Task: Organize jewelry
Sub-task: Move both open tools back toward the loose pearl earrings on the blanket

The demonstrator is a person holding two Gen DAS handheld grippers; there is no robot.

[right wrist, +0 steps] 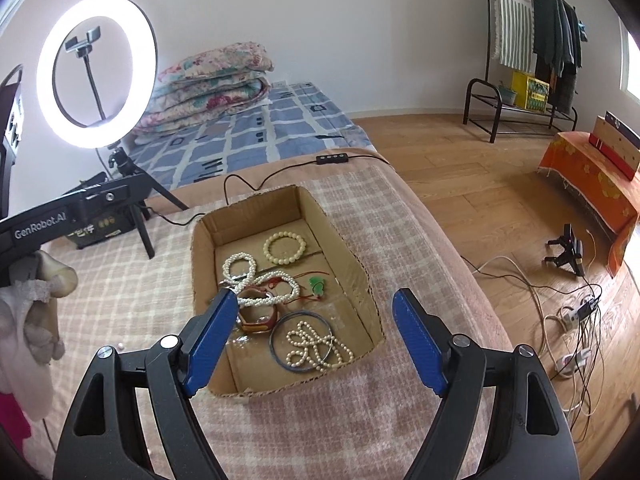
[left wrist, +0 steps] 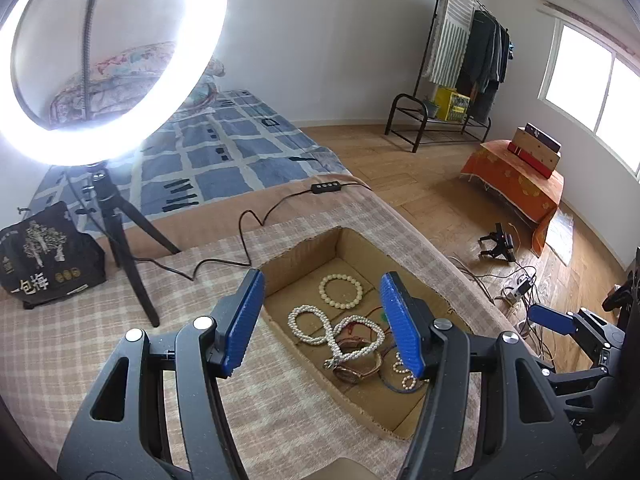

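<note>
An open cardboard box (right wrist: 352, 264) (left wrist: 304, 256) sits on the checked blanket and holds jewelry: a cream bead bracelet (right wrist: 285, 247) (left wrist: 340, 291), a long pearl necklace (right wrist: 256, 284) (left wrist: 320, 328), a red-gold watch (right wrist: 258, 316) (left wrist: 354, 370), a green pendant on red cord (right wrist: 317, 285), a dark bangle (right wrist: 301, 341) and a small pearl strand (right wrist: 316, 346) (left wrist: 402, 372). My left gripper (left wrist: 320, 320) is open and empty above the box. My right gripper (right wrist: 316, 336) is open and empty over the box's near end; it also shows in the left wrist view (left wrist: 552, 318).
A lit ring light (right wrist: 96, 72) on a tripod (left wrist: 120, 240) stands left of the box, its cable (left wrist: 248, 224) running behind it. A black bag (left wrist: 48, 252) sits at far left. The bed edge drops right to a wooden floor with cables (right wrist: 560, 312).
</note>
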